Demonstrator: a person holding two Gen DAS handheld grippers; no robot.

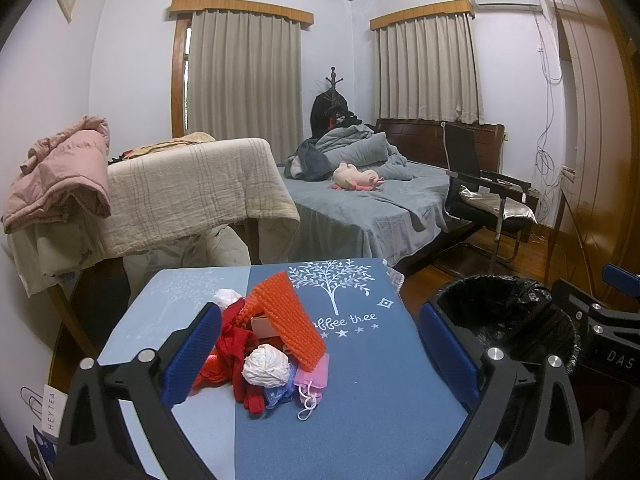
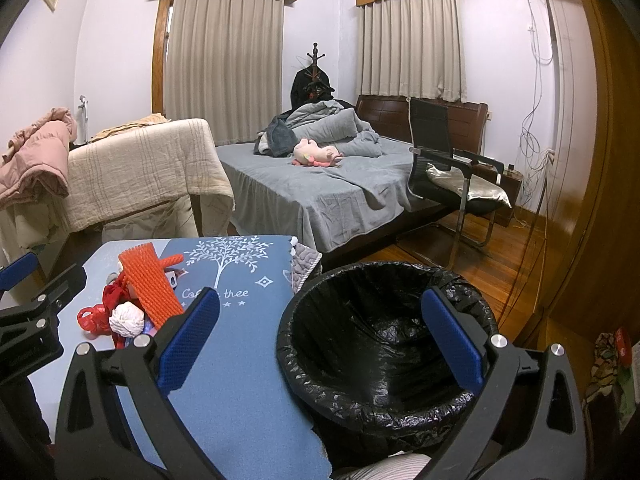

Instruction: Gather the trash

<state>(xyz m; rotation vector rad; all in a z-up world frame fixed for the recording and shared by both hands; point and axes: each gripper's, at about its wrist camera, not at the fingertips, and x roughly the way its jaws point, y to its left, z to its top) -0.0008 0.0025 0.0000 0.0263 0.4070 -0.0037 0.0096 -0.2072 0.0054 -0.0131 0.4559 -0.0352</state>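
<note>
A pile of trash lies on the blue table (image 1: 360, 400): an orange foam net (image 1: 288, 316), a white crumpled ball (image 1: 266, 369), red plastic scraps (image 1: 232, 344) and a pink mask (image 1: 312, 378). My left gripper (image 1: 320, 352) is open and empty, with the pile between its fingers and just ahead. A bin with a black liner (image 2: 384, 344) stands right of the table. My right gripper (image 2: 320, 340) is open and empty above the bin's rim. The pile also shows in the right wrist view, with the orange net (image 2: 150, 284) on top.
A bed with grey bedding (image 2: 320, 184) and a pink plush toy (image 2: 316, 153) lies beyond the table. A black chair (image 2: 448, 168) stands at the right on the wood floor. A blanket-draped piece of furniture (image 1: 192, 192) stands at the left.
</note>
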